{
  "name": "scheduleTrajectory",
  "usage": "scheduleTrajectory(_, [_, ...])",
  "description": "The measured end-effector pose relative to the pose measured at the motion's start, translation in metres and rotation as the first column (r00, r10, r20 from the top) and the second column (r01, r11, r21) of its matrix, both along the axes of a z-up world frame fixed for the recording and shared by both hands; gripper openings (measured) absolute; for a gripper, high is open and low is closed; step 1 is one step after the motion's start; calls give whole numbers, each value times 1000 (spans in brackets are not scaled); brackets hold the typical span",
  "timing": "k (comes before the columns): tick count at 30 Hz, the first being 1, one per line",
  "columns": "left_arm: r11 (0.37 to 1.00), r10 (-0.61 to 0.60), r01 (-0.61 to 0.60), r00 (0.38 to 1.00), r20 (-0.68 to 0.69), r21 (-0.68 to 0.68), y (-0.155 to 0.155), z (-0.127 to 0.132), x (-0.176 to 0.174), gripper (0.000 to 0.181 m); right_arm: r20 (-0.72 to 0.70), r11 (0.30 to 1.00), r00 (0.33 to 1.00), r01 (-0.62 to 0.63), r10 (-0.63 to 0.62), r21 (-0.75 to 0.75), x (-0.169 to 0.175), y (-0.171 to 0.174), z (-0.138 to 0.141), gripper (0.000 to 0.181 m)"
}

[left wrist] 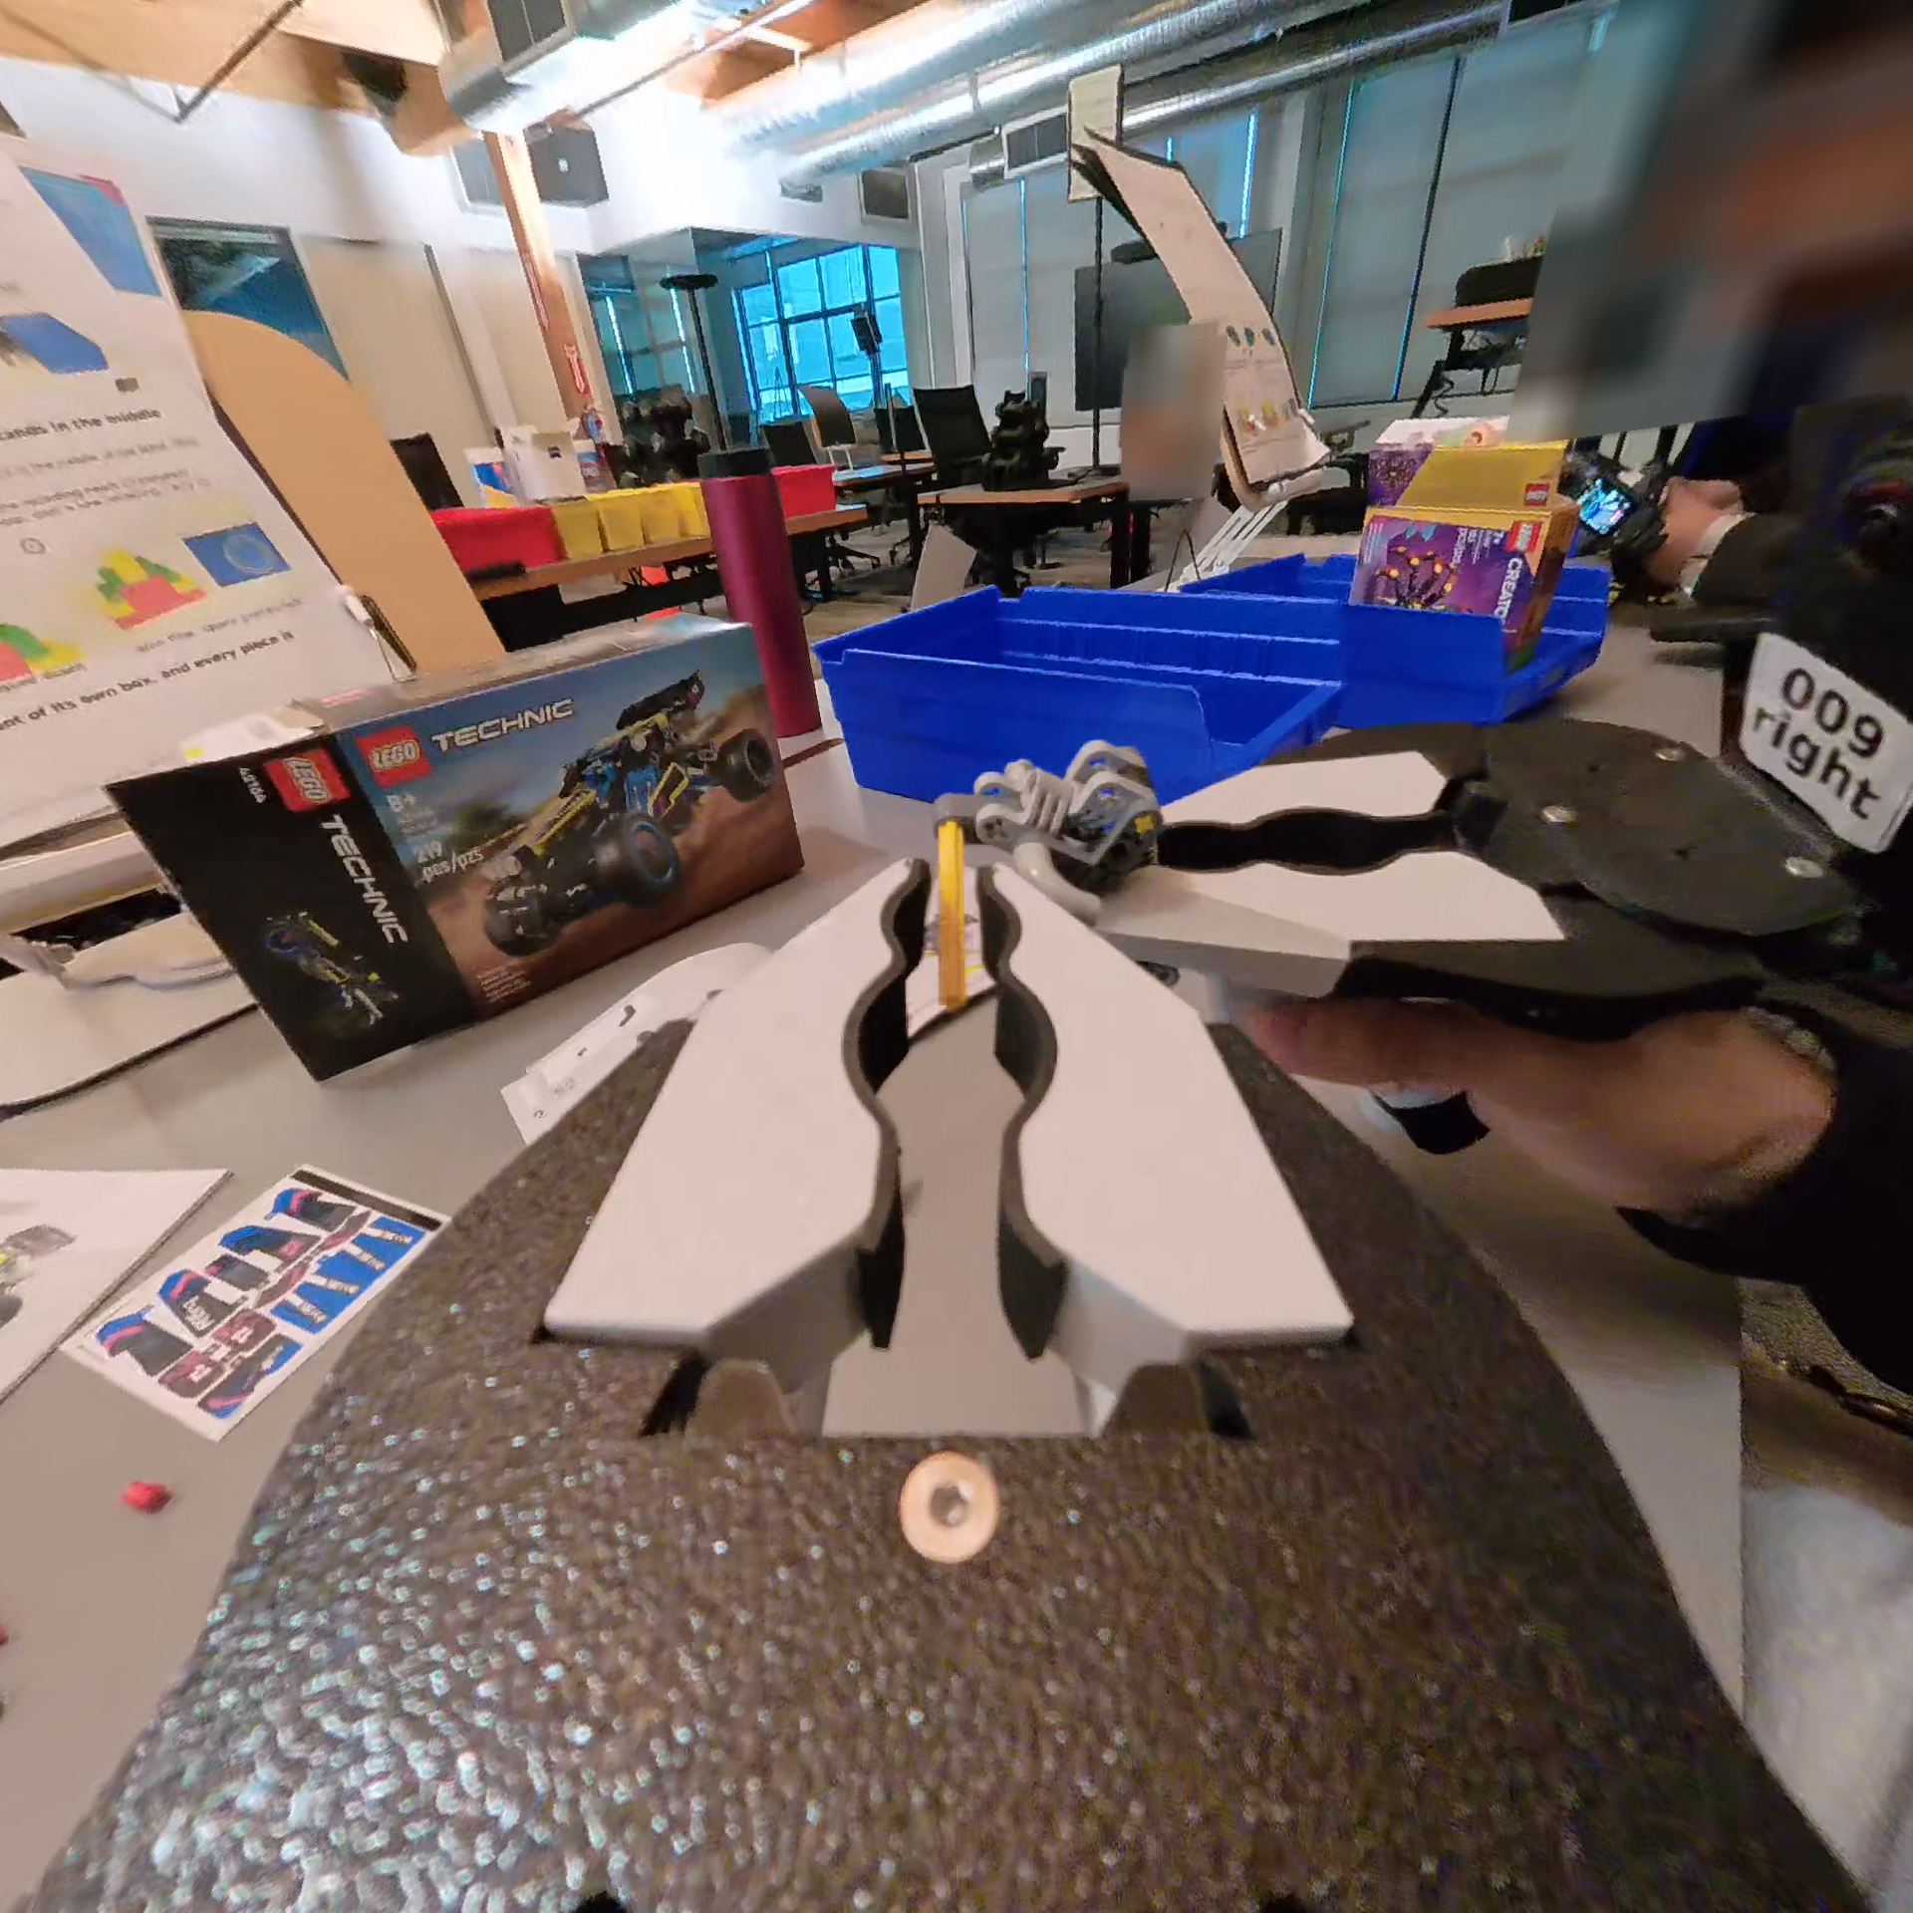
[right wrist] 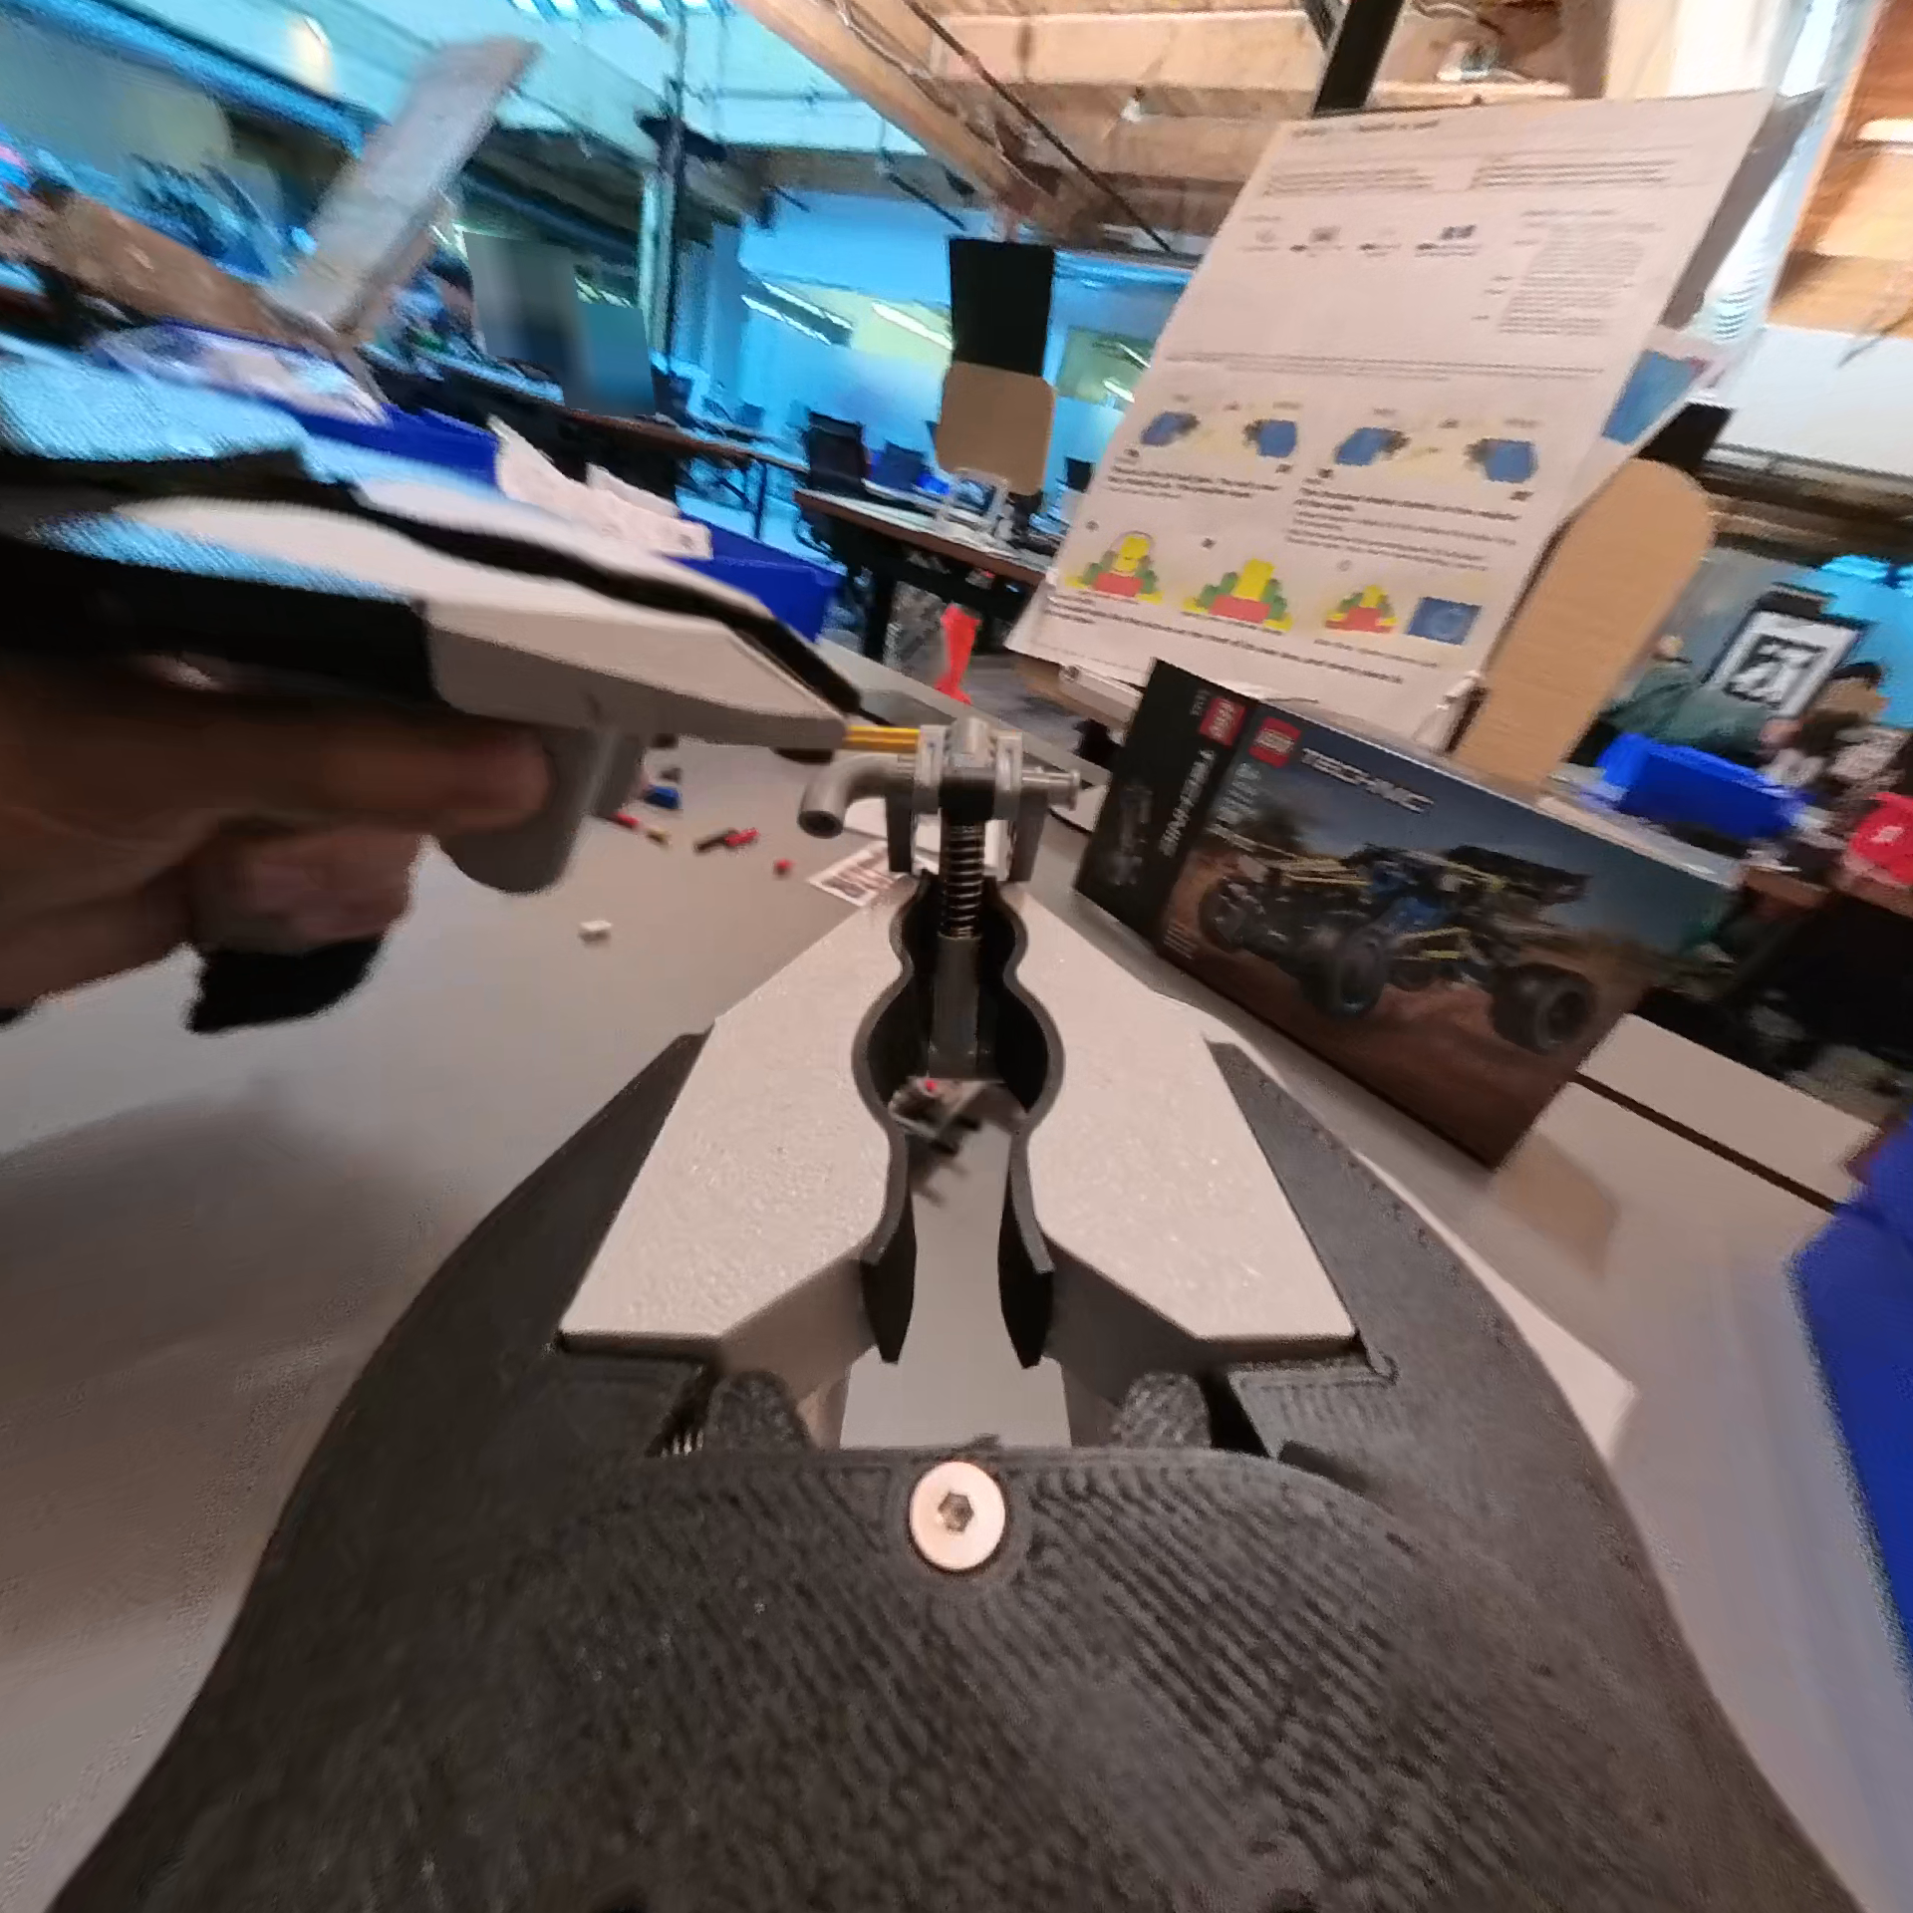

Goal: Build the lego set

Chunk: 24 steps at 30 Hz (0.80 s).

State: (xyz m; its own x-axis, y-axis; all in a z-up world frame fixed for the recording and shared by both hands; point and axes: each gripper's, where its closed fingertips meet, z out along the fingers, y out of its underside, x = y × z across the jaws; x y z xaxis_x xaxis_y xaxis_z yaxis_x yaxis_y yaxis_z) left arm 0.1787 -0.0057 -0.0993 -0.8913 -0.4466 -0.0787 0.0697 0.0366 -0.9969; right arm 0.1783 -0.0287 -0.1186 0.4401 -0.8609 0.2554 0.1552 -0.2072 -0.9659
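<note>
The left gripper point(left wrist: 950, 901) pinches a slim yellow plastic axle point(left wrist: 950, 911) between its grey fingertips, holding it up to the small grey-and-black brick assembly with a coil spring point(right wrist: 958, 828). That assembly sits clamped in the right gripper point(right wrist: 961, 911), raised above the grey tabletop point(right wrist: 311, 1087). Behind them on the table stand the dark printed set box showing a buggy point(left wrist: 455, 828) and a blue plastic bin point(left wrist: 1077, 673), while a sticker sheet point(left wrist: 259, 1299) lies flat at the left.

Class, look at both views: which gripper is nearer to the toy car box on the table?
Left. The left gripper, holding a yellow rod, is beside the box. The right gripper, gripping the grey assembly, reaches in from the side away from the box.
</note>
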Motion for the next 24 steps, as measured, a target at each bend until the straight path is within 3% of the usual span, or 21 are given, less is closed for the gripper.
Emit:
scheduleTrajectory(11, [993, -59, 62, 998, -32, 98, -5, -16, -3, 20, 9, 998, 998, 58, -58, 24, -2, -5, -3, 6])
scheduleTrajectory(12, [993, -54, 57, 998, -29, 99, -5, -17, -3, 16, 15, 998, 998, 60, -61, 17, -3, -3, -3, 6])
scheduleTrajectory(13, [994, -44, 46, 999, -19, 97, -4, -17, -1, 1, 25, 998, 997, 70, -70, 8, -3, -2, -3, 5])
scheduleTrajectory(18, [990, -25, 23, 1000, 10, 140, -4, -22, 0, 1, 11, 998, 998, 60, -60, 4, -2, -2, -9, 5])
scheduleTrajectory(24, [994, -40, 49, 995, -87, 95, -5, -26, 1, 1, -4, 996, 998, 58, -59, -71, 1, -3, -15, 5])
